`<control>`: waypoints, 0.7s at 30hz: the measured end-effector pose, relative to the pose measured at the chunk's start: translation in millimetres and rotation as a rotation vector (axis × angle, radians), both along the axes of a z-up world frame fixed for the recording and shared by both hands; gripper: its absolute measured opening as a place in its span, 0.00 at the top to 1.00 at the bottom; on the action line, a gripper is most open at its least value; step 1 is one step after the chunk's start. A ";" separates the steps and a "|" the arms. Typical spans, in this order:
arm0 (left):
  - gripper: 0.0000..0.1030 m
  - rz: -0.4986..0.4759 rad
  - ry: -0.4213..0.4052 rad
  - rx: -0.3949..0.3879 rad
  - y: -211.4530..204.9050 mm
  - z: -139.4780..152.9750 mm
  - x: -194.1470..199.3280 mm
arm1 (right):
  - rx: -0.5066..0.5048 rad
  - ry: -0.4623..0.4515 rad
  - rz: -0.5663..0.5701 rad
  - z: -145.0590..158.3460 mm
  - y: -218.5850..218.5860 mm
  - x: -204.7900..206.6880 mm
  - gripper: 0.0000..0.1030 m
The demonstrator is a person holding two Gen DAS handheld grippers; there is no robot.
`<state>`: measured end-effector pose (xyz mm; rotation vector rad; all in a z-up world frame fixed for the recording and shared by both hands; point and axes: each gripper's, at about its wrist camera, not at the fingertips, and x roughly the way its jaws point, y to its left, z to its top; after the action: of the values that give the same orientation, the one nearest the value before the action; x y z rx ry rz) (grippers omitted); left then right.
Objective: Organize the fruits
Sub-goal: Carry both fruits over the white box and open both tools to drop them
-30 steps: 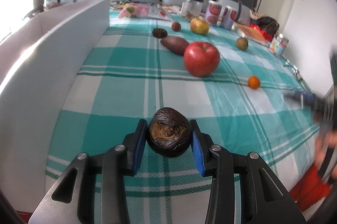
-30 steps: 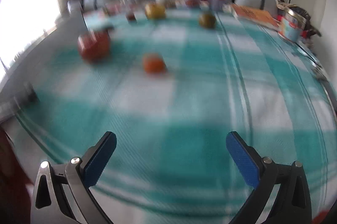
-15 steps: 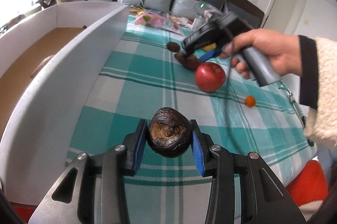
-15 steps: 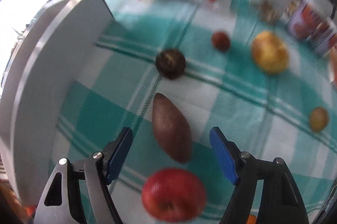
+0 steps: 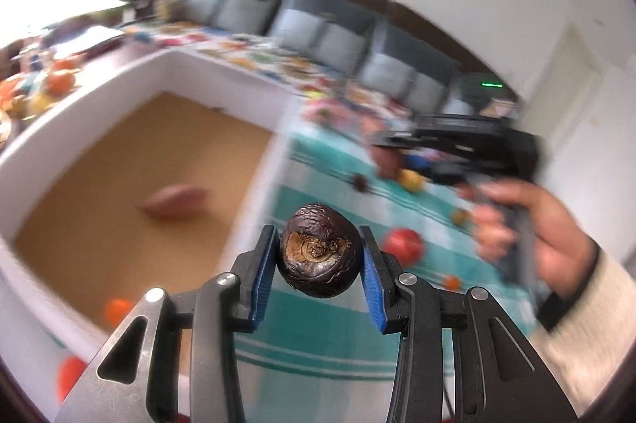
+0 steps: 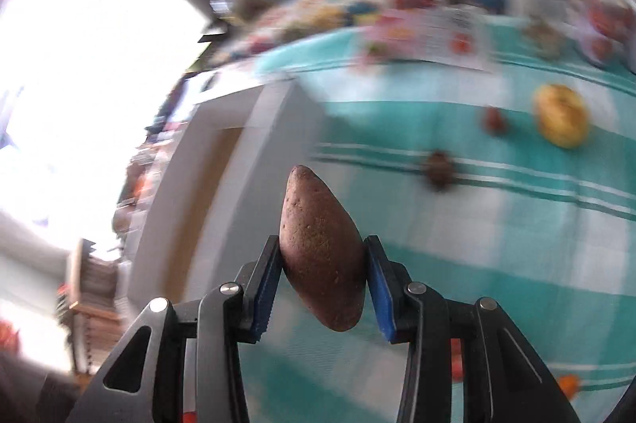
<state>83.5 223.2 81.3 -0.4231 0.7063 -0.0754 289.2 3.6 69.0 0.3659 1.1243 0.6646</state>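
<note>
My left gripper [image 5: 318, 256] is shut on a dark wrinkled passion fruit [image 5: 320, 250], held in the air beside the right wall of a white box [image 5: 254, 180] with a brown floor. A sweet potato [image 5: 175, 204] and an orange [image 5: 116, 309] lie in the box. My right gripper [image 6: 321, 266] is shut on a brown sweet potato [image 6: 322, 252], lifted above the teal checked cloth [image 6: 497, 236]; it also shows in the left wrist view [image 5: 469, 144]. A red apple [image 5: 403, 246] lies on the cloth.
On the cloth lie a yellow pear [image 6: 562, 115], a small red fruit [image 6: 495, 119], a dark round fruit [image 6: 437, 168] and a small orange [image 5: 451, 282]. Snack packets and grey pillows [image 5: 318, 33] line the far side. The white box [image 6: 222, 152] stands left.
My right gripper has shut on the brown sweet potato and lifted it off the cloth. My left gripper has risen and swung left toward the box, still holding the passion fruit.
</note>
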 end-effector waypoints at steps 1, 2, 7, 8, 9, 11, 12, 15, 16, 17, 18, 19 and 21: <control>0.61 0.038 0.044 0.007 14.8 -5.6 6.7 | 0.040 -0.001 0.046 6.9 21.1 -10.7 0.60; 0.61 0.062 0.079 0.005 25.3 -11.7 12.1 | 0.072 0.005 0.092 10.1 41.1 -21.1 0.60; 0.60 0.134 0.232 0.049 54.8 -51.2 32.9 | 0.060 0.016 0.252 2.9 130.0 -67.0 0.60; 0.55 0.149 0.255 0.061 54.9 -56.9 35.9 | 0.028 0.010 0.271 -3.7 145.2 -73.7 0.59; 0.46 0.163 0.269 0.069 56.7 -61.0 35.9 | -0.007 0.014 0.286 -12.3 160.1 -80.3 0.59; 0.35 0.182 0.259 0.082 57.9 -63.3 31.4 | -0.050 0.012 0.292 -21.4 171.6 -88.6 0.59; 0.32 0.198 0.247 0.095 57.6 -62.0 27.9 | -0.082 -0.006 0.286 -24.6 176.1 -91.9 0.59; 0.30 0.209 0.213 0.098 52.3 -53.6 15.0 | -0.058 -0.039 0.267 -17.7 167.5 -93.8 0.47; 0.30 0.206 0.202 0.099 50.7 -50.4 12.0 | -0.048 -0.056 0.255 -13.3 160.5 -96.6 0.39; 0.29 0.196 0.182 0.103 42.8 -45.6 9.3 | -0.042 -0.086 0.234 -8.9 149.1 -97.7 0.32; 0.26 0.183 0.165 0.105 36.6 -41.2 8.4 | -0.047 -0.133 0.204 -2.4 132.1 -102.1 0.28; 0.25 0.163 0.143 0.109 27.0 -36.5 6.9 | -0.058 -0.171 0.182 1.1 119.3 -104.2 0.21; 0.19 0.098 0.091 0.124 -4.1 -27.6 1.7 | -0.104 -0.243 0.130 1.5 87.9 -119.2 0.14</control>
<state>85.2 219.1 53.7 -0.3434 0.7743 0.0800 170.0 91.5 70.5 0.1195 0.9507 0.7413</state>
